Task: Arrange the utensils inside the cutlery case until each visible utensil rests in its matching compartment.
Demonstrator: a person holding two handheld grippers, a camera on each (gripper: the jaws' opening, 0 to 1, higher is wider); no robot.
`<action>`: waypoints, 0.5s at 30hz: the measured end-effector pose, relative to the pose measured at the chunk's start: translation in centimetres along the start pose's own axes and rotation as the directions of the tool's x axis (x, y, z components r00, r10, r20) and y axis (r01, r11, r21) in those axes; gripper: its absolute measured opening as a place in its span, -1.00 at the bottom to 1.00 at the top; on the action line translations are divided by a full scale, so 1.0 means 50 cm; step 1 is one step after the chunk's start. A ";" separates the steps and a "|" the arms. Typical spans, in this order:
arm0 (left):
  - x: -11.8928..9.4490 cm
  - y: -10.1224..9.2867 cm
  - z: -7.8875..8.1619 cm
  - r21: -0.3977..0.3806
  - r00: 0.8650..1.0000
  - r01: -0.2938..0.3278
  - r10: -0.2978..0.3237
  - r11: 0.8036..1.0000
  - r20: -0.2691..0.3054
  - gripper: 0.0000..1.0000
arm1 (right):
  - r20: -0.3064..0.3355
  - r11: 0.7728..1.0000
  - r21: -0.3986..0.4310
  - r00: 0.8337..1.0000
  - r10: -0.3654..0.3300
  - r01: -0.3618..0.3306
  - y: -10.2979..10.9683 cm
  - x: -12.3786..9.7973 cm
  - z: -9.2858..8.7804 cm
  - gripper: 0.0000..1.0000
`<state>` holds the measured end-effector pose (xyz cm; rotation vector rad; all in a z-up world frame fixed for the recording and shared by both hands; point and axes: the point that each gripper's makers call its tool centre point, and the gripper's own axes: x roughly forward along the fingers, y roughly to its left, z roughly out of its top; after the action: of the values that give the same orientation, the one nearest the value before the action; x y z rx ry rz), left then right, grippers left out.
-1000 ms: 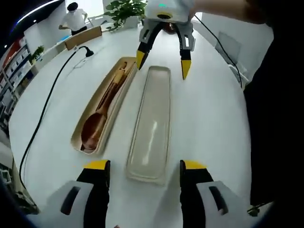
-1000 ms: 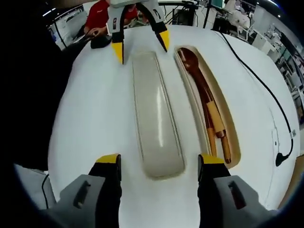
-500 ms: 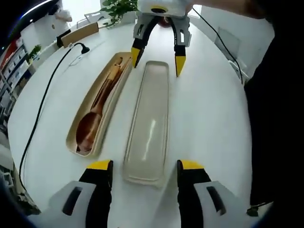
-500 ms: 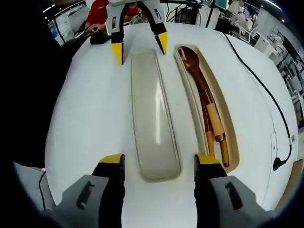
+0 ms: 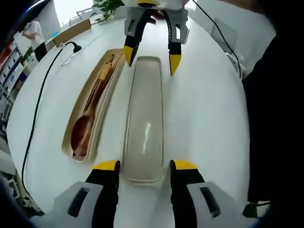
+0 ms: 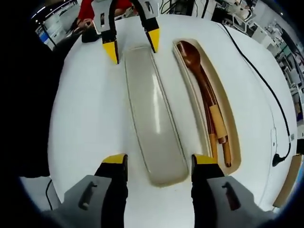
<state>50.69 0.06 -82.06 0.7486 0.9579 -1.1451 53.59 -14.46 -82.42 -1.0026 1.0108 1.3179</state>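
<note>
A long beige lid (image 5: 144, 122) (image 6: 154, 111) lies flat on the white table. Beside it sits the open beige cutlery case (image 5: 89, 106) (image 6: 227, 114) holding a wooden spoon (image 5: 81, 136) (image 6: 192, 54) and other wooden utensils (image 6: 217, 126). My left gripper (image 5: 144, 166) is open, its yellow-tipped jaws straddling the lid's near end. My right gripper (image 6: 159, 159) is open too, straddling the lid's opposite end. Each gripper appears at the far end of the lid in the other's view, the right gripper (image 5: 148, 56) and the left gripper (image 6: 132, 42).
A black cable (image 5: 42, 111) (image 6: 263, 80) runs across the table beside the case. A potted plant (image 5: 105, 5) and a wooden box (image 5: 71, 31) stand at the table's far side. A person in red (image 6: 92, 10) sits beyond the table.
Both grippers have come closer to the lid and lower, so their jaws now flank its two ends. The lid and the case have not moved.
</note>
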 end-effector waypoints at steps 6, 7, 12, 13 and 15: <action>-0.001 0.000 -0.004 -0.008 1.000 -0.005 0.005 1.000 -0.001 -0.22 | -0.019 0.999 0.050 1.000 -0.014 0.015 0.010 -0.001 0.002 -0.14; -0.001 0.001 -0.004 -0.016 1.000 -0.009 0.009 1.000 0.006 -0.22 | -0.022 0.998 0.057 1.000 -0.017 0.018 0.013 0.000 0.004 -0.18; -0.002 -0.002 -0.005 -0.046 1.000 -0.029 0.029 0.999 0.011 -0.21 | -0.033 0.997 0.071 0.999 -0.035 0.037 0.026 0.000 0.007 -0.28; -0.002 -0.002 -0.006 -0.048 0.999 -0.031 0.031 0.998 0.010 -0.20 | -0.032 0.997 0.073 0.999 -0.037 0.039 0.026 0.001 0.008 -0.28; -0.003 -0.003 -0.007 -0.058 0.999 -0.036 0.037 0.998 0.011 -0.21 | -0.034 0.996 0.081 0.999 -0.033 0.035 0.029 0.002 0.009 -0.28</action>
<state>50.45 0.38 -82.06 0.7094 0.9594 -1.0844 52.16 -13.99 -82.38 -0.9785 1.0595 1.2263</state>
